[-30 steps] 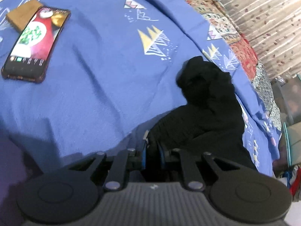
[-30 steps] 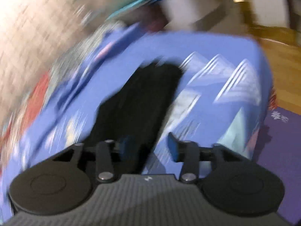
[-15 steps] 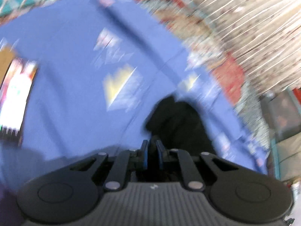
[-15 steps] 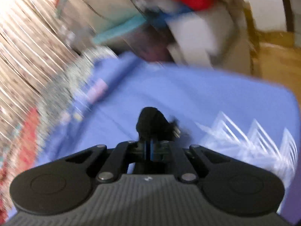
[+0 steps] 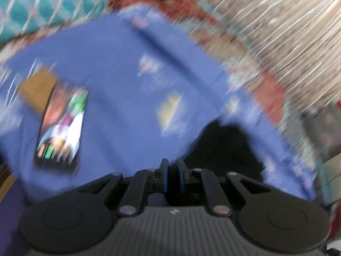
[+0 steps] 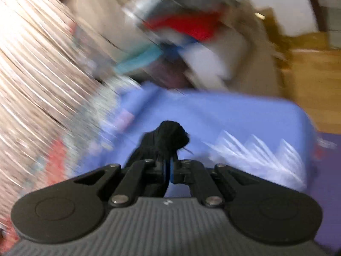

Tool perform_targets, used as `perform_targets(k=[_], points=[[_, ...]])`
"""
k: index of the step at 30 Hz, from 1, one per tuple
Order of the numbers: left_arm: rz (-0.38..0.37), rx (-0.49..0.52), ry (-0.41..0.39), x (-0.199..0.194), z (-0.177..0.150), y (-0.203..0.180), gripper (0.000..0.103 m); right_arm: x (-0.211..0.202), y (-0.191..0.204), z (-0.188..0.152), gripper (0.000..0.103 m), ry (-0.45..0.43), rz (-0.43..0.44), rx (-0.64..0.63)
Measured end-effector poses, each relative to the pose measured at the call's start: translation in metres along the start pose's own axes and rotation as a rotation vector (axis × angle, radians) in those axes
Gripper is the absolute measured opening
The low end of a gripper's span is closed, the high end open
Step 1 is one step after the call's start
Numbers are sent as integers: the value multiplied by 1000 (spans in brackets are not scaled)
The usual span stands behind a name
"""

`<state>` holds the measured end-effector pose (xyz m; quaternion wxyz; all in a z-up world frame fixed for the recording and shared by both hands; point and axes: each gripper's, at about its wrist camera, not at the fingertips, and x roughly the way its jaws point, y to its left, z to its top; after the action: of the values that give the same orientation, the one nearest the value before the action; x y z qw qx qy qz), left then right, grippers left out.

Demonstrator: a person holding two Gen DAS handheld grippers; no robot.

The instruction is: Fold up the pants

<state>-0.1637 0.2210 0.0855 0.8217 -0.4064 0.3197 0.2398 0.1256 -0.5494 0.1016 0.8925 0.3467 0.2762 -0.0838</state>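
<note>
The black pants (image 5: 226,145) lie bunched on a blue bedsheet (image 5: 119,81); both views are motion-blurred. My left gripper (image 5: 172,166) has its jaws nearly together, pinching black cloth that trails off to the right. My right gripper (image 6: 169,162) is shut on a bunched end of the pants (image 6: 168,136), held above the blue sheet (image 6: 223,115). How the rest of the pants lies is hidden below the grippers.
A phone with a lit screen (image 5: 61,125) and a brown card (image 5: 38,87) lie on the sheet at left. A patterned bedspread and striped curtain (image 5: 277,27) stand behind. Piled clothes (image 6: 187,27) and a wooden floor (image 6: 309,81) lie past the bed's end.
My right gripper closed on the pants end and lifted it. My left gripper kept its grip and rose, tilting up; the pants are pulled off the sheet.
</note>
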Motion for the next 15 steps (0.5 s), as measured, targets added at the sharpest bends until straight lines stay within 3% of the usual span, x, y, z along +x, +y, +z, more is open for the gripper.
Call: perform_targets(k=[3,4,6,7,8,9,11,15], points=[[138,19,93,33,-46,16,12,25,-49,-40,14,121,-210,-7],[170,31,139,46,-60,19,12,28,-65,-48,21,148,-260,43],[193,94,90,43,-74,13,15,16,-86,-51,25,89,-197,190],[194,120,84,38,-72,9,24,7,-92,-49,41,63,-221,257],[178,130,77,30,-69,8,37,0,-92,-46,64,34,-265,287],[141,126,54,20,-64,10,39,-6,-91,-42,67,2,-303,303],[106,126,-2,1,-51,14,39,-16,-80,-35,62,-44,-299,289],[73,105,-121,-21,-23,23,37,-40,-45,-29,63,-234,-370,112]])
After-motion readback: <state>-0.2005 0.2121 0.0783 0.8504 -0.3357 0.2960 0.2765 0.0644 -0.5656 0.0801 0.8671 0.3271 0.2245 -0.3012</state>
